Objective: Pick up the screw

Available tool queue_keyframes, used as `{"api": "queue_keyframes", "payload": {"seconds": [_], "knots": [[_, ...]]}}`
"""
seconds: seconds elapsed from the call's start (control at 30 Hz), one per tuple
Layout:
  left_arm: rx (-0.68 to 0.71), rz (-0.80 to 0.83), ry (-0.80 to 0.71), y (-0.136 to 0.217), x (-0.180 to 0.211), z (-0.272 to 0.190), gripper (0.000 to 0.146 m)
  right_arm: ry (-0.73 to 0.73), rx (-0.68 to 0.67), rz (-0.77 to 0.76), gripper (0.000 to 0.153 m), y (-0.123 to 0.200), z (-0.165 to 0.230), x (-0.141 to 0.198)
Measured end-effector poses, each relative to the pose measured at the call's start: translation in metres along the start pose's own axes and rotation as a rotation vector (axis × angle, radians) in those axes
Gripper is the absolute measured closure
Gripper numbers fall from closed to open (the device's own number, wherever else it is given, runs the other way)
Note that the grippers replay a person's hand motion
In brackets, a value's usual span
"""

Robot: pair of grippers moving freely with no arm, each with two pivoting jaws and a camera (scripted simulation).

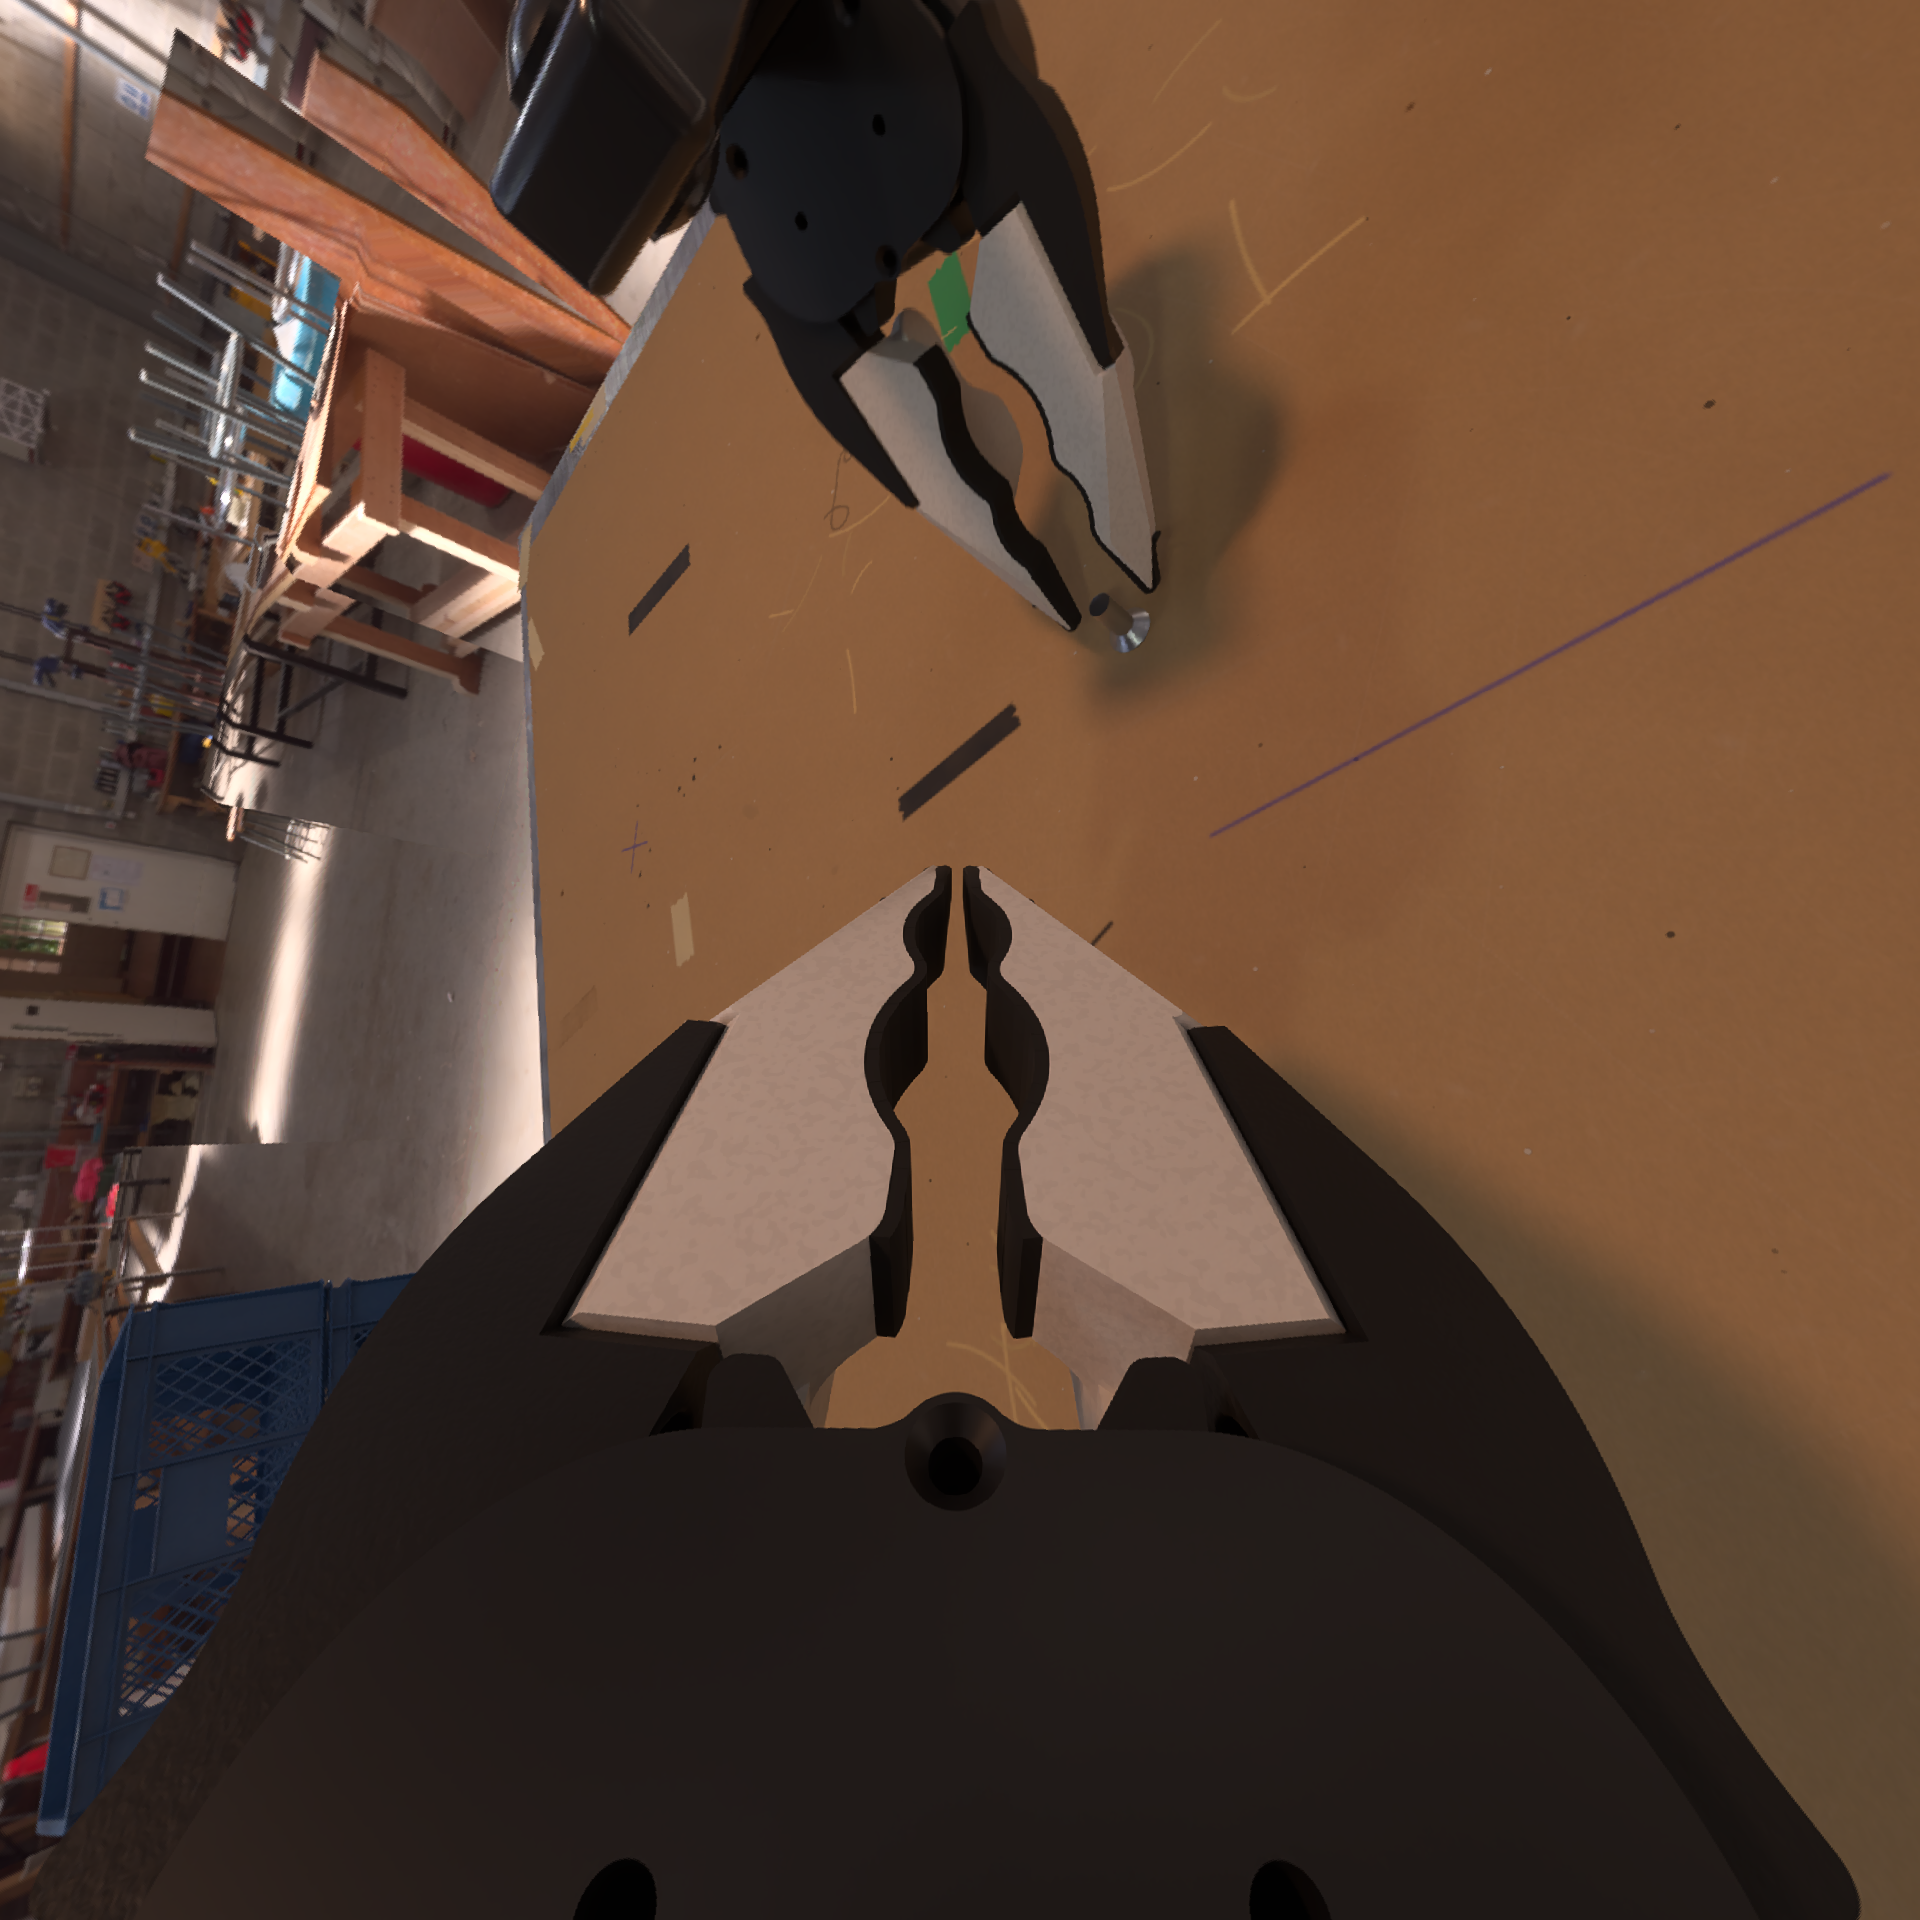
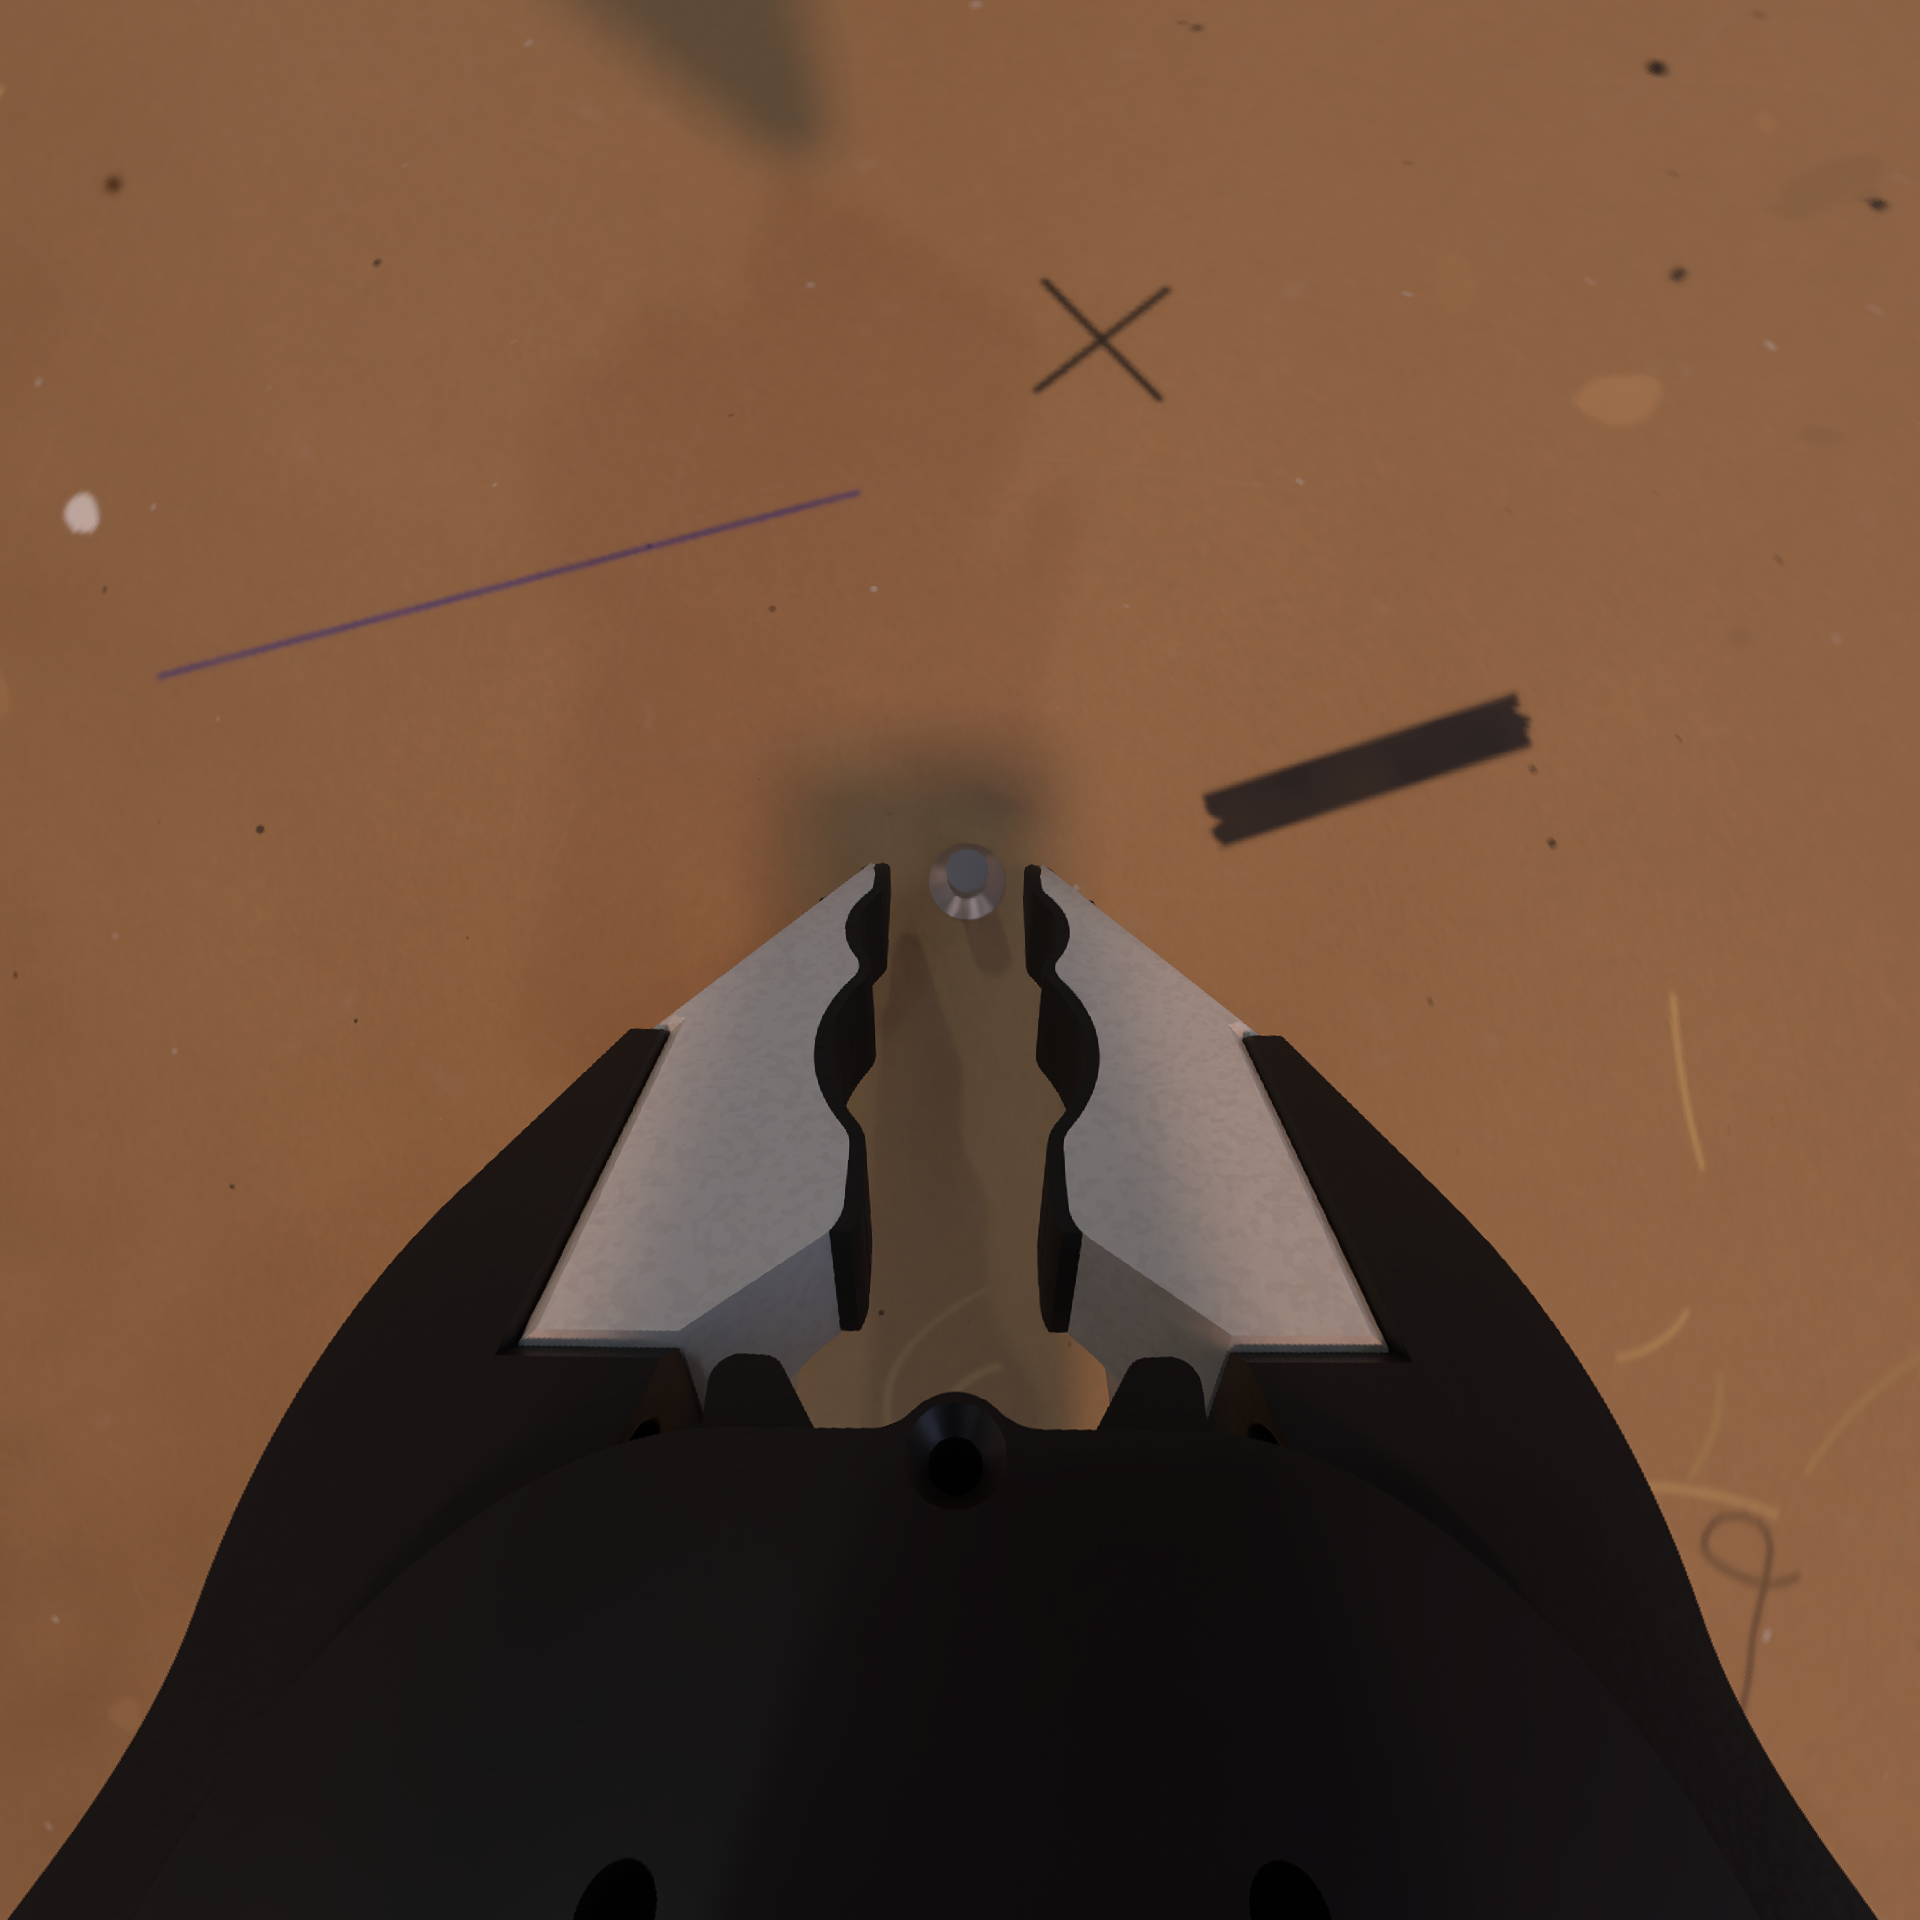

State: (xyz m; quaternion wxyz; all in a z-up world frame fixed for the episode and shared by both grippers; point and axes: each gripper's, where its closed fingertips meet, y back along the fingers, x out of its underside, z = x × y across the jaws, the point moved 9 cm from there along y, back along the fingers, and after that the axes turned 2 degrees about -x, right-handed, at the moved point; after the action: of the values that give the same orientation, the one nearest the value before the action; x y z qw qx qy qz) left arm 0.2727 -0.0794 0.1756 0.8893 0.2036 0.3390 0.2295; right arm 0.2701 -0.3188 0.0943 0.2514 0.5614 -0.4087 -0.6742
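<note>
Counts: one screw [image 2: 966, 881], two grippers, two black tape strips on the table [image 1: 1455, 1039], one blue crate [image 1: 187, 1475] beyond the table edge.
Screw: it is standing on its wide head on the table, shaft up, small and silver.
Right gripper [image 2: 957, 883]: it is hovering over the screw with its fingers [image 2: 727, 1122] spread apart, one tip on each side of the screw, neither touching it as far as I can tell.
Left gripper [image 1: 956, 878]: it is hanging well apart from the screw, fingers nearly closed on nothing, a thin slit between the tips.
Left view only: it is showing the right gripper from outside, the table edge, the crate and wooden benches on the workshop floor.
Right view only: it is showing a black cross mark [image 2: 1101, 339] and a white spot on the table.
Crate: its contents are hidden from here.
</note>
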Motion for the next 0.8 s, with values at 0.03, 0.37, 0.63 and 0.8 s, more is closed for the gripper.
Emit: {"api": "queue_keyframes", "payload": {"seconds": [0.03,0.37,0.63,0.8], "knots": [[0.003,-0.002,-0.002,-0.001,0.000,-0.001,0.144,0.023,-0.019,0.005,0.127,-0.002,0.000,-0.001],[0.016,-0.024,-0.009,-0.008,-0.003,-0.007,0.144,-0.020,-0.084,-0.043,0.145,-0.007,-0.010,0.000],[0.029,-0.018,-0.101,-0.023,-0.019,-0.023,0.144,-0.128,-0.287,-0.580,0.145,0.033,-0.003,-0.040],[0.048,-0.021,-0.143,-0.030,-0.028,-0.032,0.144,-0.190,-0.448,-0.643,0.145,0.028,0.000,-0.047]]}}
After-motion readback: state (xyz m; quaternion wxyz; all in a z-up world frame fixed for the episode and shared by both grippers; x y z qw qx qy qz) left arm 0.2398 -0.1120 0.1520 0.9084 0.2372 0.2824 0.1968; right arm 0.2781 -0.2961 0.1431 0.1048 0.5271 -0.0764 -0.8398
